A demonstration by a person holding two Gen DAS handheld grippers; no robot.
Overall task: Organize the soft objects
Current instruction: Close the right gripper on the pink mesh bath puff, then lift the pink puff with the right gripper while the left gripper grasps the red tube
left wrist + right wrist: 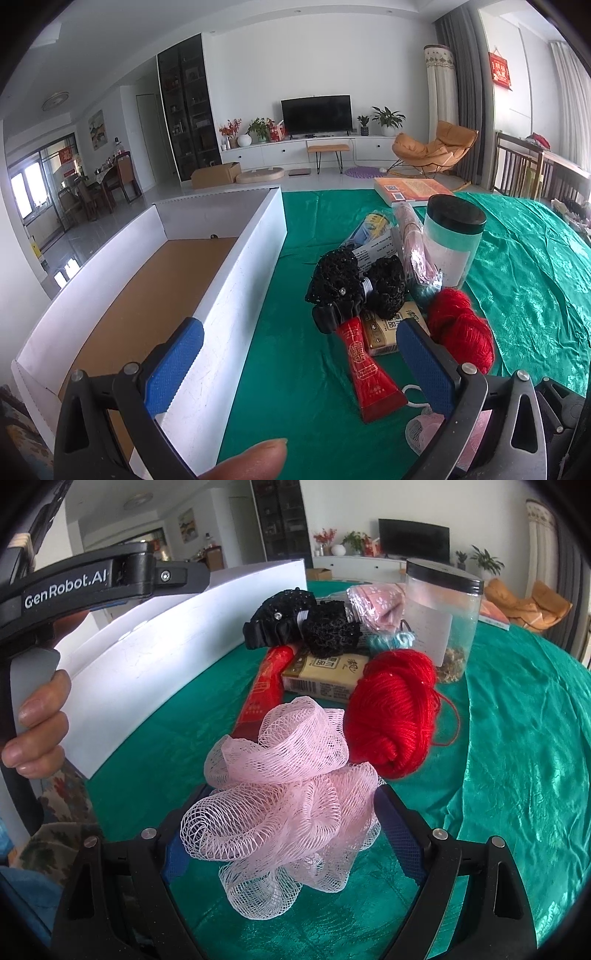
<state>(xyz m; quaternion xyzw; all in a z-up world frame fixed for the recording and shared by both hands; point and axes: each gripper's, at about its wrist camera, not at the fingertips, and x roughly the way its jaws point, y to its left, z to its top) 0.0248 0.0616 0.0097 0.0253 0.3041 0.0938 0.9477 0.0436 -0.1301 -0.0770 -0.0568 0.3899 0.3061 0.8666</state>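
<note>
Green satin cloth covers the table, on which we see, in falling order of size: a white box with a brown floor at the left; a clear jar with a black lid; a skein of red yarn; a pink mesh bath puff, held off the cloth between the pads of our right claw, which pinches it; a black hair net; a red tube. Our left claw stands spread wide, one finger over the box wall, holding nothing.
</note>
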